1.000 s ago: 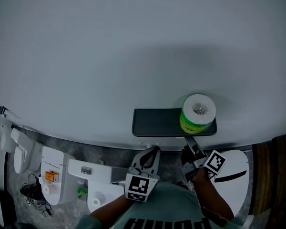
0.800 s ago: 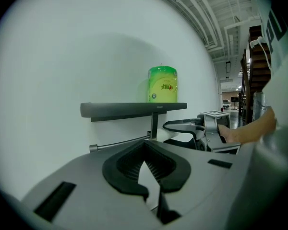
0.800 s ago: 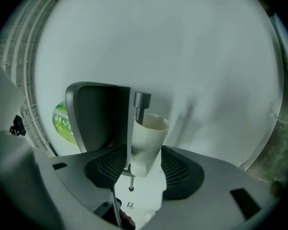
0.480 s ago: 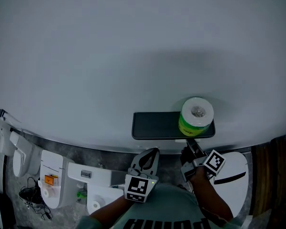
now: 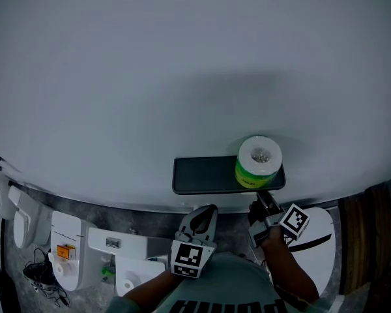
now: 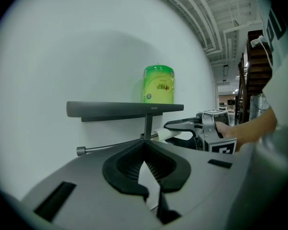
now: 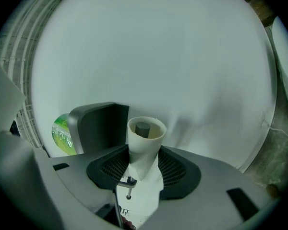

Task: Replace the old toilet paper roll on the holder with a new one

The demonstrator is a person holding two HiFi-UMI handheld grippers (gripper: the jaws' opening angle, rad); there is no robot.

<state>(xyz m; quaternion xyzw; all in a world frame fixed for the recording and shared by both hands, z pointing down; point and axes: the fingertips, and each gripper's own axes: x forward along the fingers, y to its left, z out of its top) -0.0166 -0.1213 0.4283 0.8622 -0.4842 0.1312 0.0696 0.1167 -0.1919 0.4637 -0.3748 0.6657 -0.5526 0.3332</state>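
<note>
Our right gripper, its jaws just closing, pinches the old tube on the holder rod. The tube's long axis lies along those jaws, so we judge it pulls straight back. Our left gripper, pressed together and empty, is farther off.

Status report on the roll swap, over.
Left gripper shut, empty. Right gripper just been closing, now pinching the tube on the rod. New roll on the shelf. Nothing in the way.
</note>
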